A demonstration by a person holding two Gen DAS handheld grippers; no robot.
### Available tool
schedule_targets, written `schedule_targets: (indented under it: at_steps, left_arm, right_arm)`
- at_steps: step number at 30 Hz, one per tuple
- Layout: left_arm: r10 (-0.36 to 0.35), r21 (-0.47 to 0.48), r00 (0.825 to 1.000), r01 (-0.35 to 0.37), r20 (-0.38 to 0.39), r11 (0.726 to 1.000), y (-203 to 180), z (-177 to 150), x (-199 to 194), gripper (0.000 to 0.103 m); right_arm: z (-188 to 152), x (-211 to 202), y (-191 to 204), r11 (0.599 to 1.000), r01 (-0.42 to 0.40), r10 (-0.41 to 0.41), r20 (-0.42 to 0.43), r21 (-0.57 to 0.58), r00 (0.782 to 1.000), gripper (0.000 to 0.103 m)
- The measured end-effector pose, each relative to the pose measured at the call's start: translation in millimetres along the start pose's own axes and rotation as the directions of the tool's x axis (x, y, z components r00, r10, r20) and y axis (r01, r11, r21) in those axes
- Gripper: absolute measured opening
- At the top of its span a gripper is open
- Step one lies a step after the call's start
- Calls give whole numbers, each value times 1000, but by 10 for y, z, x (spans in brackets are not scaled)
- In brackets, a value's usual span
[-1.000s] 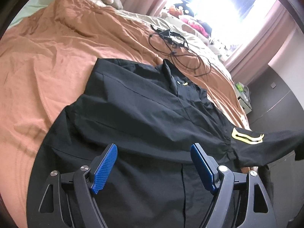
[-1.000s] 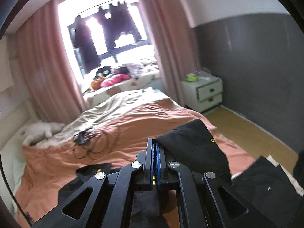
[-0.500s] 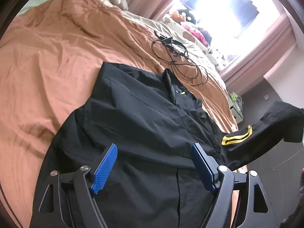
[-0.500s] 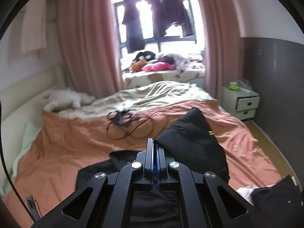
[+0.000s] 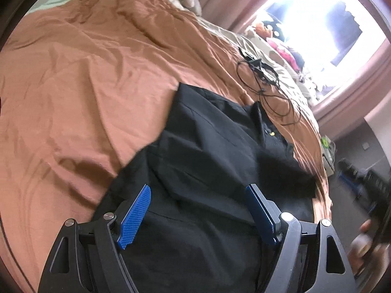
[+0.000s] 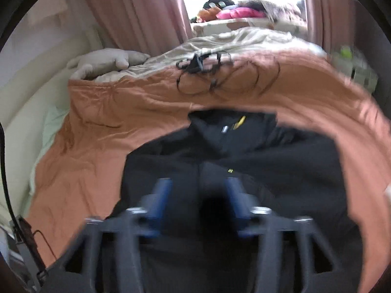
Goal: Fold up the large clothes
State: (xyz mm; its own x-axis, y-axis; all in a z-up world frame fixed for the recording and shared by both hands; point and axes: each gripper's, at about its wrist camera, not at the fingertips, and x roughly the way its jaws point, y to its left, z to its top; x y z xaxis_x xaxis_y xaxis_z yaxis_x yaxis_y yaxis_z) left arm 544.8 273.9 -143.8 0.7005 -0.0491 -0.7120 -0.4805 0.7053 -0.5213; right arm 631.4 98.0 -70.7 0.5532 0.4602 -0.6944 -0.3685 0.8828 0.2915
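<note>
While both grippers' jaws stand spread, the black shirt (image 5: pixel 207 161) lies lengthwise, collar seemingly toward the window (image 5: pixel 325 24).

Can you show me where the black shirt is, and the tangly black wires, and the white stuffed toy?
black shirt (image 5: pixel 215 151): left wrist view, its chest panel.
black wires (image 6: pixel 207 73): right wrist view, the tangled middle.
white stuffed toy (image 6: pixel 105 59): right wrist view, its body.

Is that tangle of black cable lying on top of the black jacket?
No, the black cable lies on the orange bedspread farther up the bed, with bare bedspread showing between it and the black jacket.
</note>
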Motion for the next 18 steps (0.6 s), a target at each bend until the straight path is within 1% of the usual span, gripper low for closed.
schedule_targets:
  at_steps: [3,5,6,7,10,13,14,16,18]
  left_arm:
    - [-1,-30,1000,2,6,1000,91,23,-19,81]
    - [14,-32,1000,-14,14,999,105,29,-25,81]
    - [20,-27,1000,-20,18,999,98,28,-27,81]
    - [21,-22,1000,-20,17,1000,81,29,-16,81]
    - [9,10,1000,-9,9,1000,-11,1,8,81]
    - [19,68,1000,-19,3,998,-168,-56,43,81]
    - [34,93,999,-34,7,995,-246,-82,52,81]
    - [55,135,998,-56,16,989,-379,-138,74,81]
    - [52,202,999,-51,1,978,-564,-228,125,81]
  right_arm:
    - [-280,-43,-143,992,-47,45,18,115,999,61]
    - [-532,-112,-314,968,-82,74,42,238,996,61]
    - [-637,-149,-395,954,-87,74,56,286,996,61]
    - [-777,-208,-522,934,-79,57,74,347,996,61]
    - [-1060,-279,-822,886,-65,19,105,459,994,61]
    - [-1154,-204,-1063,855,-27,-15,77,518,997,61]
    - [-1170,-189,-1161,841,-32,-15,82,539,996,61]
    - [-1214,-188,-1285,831,-26,-30,90,555,995,61]
    - [-1269,-162,-1401,824,-13,-32,70,566,997,61]
